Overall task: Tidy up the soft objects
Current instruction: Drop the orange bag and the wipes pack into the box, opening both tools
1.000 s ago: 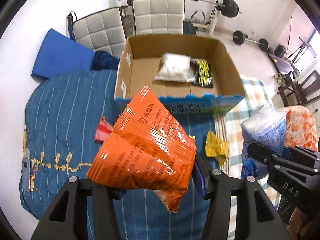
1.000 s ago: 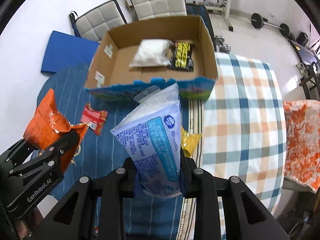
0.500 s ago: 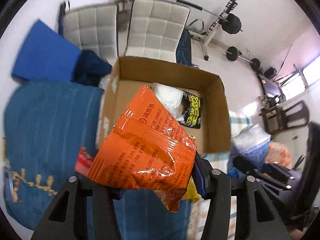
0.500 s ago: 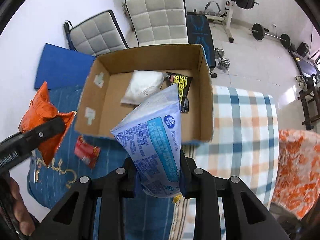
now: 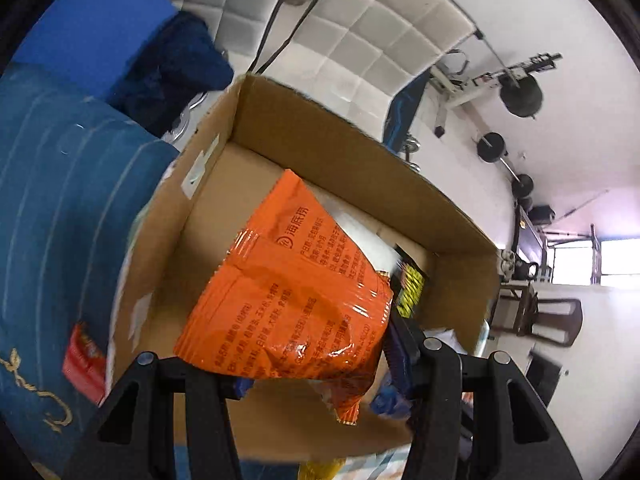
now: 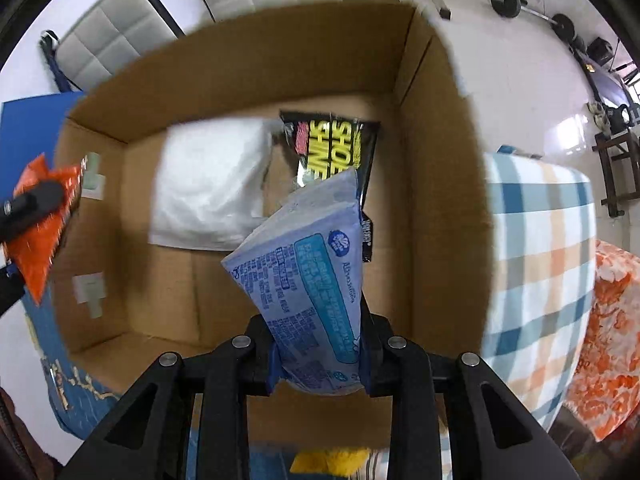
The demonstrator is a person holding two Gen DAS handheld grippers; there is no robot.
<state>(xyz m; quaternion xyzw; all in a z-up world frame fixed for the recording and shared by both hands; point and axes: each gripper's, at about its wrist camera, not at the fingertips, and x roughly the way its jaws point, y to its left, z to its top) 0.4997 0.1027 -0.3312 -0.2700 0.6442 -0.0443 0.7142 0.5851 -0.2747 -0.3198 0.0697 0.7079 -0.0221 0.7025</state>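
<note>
My left gripper (image 5: 316, 364) is shut on an orange snack bag (image 5: 292, 296) and holds it above the open cardboard box (image 5: 400, 164). My right gripper (image 6: 318, 364) is shut on a pale blue packet (image 6: 316, 276) and holds it over the same box (image 6: 248, 60). Inside the box lie a white soft pack (image 6: 208, 188) and a black-and-yellow packet (image 6: 332, 148). The orange bag and the left gripper also show at the left edge of the right wrist view (image 6: 40, 216).
A red packet (image 5: 82, 360) lies on the blue striped cloth (image 5: 60, 208) left of the box. A yellow packet (image 6: 332, 460) lies by the box's near wall. A checked cloth (image 6: 536, 260) and an orange floral cloth (image 6: 608, 340) lie to the right. Padded chairs stand behind the box.
Both grippers have moved forward with their packets and now hang over the box's inside. The box fills far more of both views.
</note>
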